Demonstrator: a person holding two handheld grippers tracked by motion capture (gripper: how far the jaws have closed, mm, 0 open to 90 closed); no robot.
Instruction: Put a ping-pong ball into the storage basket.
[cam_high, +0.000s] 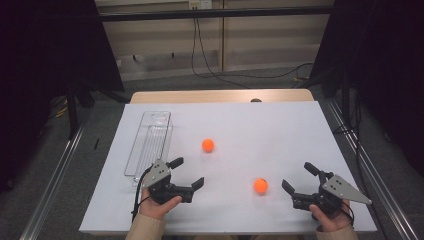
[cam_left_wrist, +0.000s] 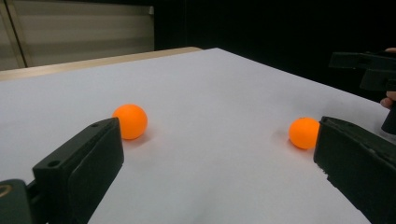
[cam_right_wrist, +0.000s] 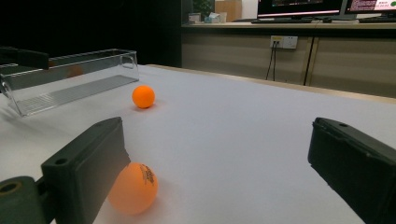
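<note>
With both jaws spread, my right gripper (cam_high: 299, 182) lines up beside the near ball (cam_high: 260, 185); next I must straddle and pinch it.

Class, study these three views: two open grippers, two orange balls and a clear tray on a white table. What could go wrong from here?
1. The near ball lies free on the smooth white table; a nudge from the open right gripper could roll it away.
2. The far ball could likewise roll if the left gripper closes off-centre.
3. The clear tray is narrow, so a drop might miss.
</note>
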